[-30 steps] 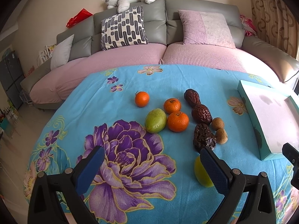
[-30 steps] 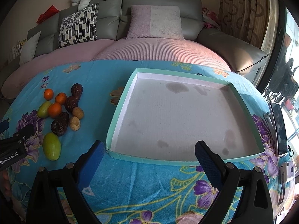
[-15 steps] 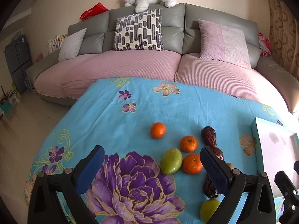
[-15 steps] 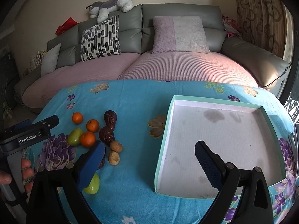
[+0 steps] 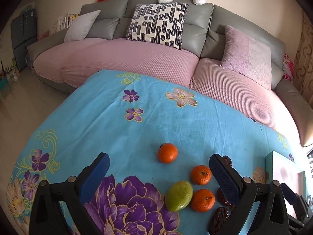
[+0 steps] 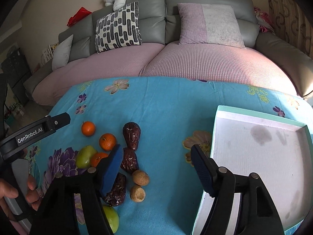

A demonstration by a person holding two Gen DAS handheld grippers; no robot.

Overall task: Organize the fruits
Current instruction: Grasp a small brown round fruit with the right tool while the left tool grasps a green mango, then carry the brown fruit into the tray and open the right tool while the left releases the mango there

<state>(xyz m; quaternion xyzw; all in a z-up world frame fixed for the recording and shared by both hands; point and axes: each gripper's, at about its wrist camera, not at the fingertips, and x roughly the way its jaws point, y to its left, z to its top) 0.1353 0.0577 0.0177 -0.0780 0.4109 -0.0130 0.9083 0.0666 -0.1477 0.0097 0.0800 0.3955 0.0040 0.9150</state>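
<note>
Right wrist view: the right tongs (image 6: pixel 156 164) gape wide and empty, low in frame above the blue worktop (image 6: pixel 166 105). Left of centre, three dates (image 6: pixel 131 135) run lengthwise up the frame, beside oranges (image 6: pixel 107 141). The tray (image 6: pixel 260 146) sits at right. Left tongs (image 5: pixel 159 173) also gape wide.

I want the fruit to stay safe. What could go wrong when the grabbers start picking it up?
The oranges are round and lie loose on the soft blue cloth, so a nudge might roll one away. The fruits crowd together: the green fruit seems to touch an orange, so open jaws could bump a neighbour. The tray has a raised rim that a low-carried fruit might clip.
</note>
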